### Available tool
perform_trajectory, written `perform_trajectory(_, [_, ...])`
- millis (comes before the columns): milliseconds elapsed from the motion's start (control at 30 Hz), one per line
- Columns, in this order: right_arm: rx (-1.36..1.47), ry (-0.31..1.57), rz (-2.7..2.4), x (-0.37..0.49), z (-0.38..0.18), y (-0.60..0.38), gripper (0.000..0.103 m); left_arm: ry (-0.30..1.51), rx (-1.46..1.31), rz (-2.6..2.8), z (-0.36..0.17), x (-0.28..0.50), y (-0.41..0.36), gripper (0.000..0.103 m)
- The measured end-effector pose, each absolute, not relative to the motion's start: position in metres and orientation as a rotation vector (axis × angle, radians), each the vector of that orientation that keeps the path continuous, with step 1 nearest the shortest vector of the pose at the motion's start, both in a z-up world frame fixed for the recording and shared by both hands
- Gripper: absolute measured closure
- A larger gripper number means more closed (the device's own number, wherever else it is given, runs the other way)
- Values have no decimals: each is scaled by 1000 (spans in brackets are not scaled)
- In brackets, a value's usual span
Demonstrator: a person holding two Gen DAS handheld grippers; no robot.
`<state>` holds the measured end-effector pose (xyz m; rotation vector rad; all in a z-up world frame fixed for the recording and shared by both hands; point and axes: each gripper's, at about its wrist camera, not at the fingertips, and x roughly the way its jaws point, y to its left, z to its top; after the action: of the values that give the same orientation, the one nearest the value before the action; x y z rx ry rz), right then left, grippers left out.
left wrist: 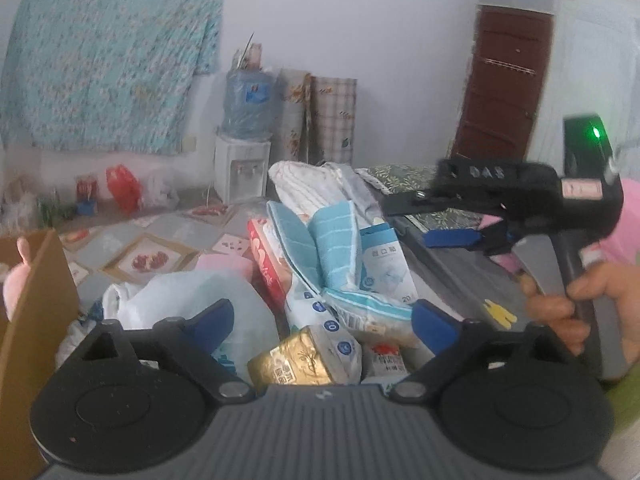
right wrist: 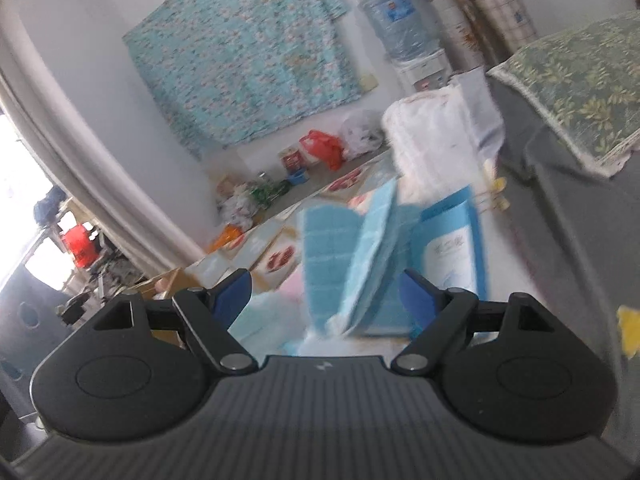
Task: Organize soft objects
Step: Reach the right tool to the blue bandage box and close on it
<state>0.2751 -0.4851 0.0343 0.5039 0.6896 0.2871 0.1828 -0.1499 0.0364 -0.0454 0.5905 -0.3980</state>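
**Blur and cut-offs over the soft pile**

Blur smears the right wrist view, so we read little beyond colours there. Near its lens we see a blue striped towel between the wide-apart fingers of the right tool; we cannot tell whether the pads touch it. Beside it, a blue-and-white packet is illegible.

In the left wrist view the left tool stands with jaws apart and nothing clamped, above a gold packet and a white plastic bag. The pile's lower items are hidden behind the tool body. A cardboard box is cut off at the left edge.

A hand grips the right tool's handle at right; that tool is seen side-on, pointing leftward towards the pile.
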Motion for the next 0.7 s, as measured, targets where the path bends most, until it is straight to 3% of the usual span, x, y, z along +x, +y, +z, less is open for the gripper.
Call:
perform_trajectory(167, [520,739,196,306,-1,-511,22,640,-57,-407,22,196,-151,22])
perform_trajectory(333, [532,794,158,337,-39,-523,47,686,-61,-420,8,204,-158,27])
perform_trajectory(700, [486,763,177,345,-50,-519,76,692,-23,-429,2,201,-168,28])
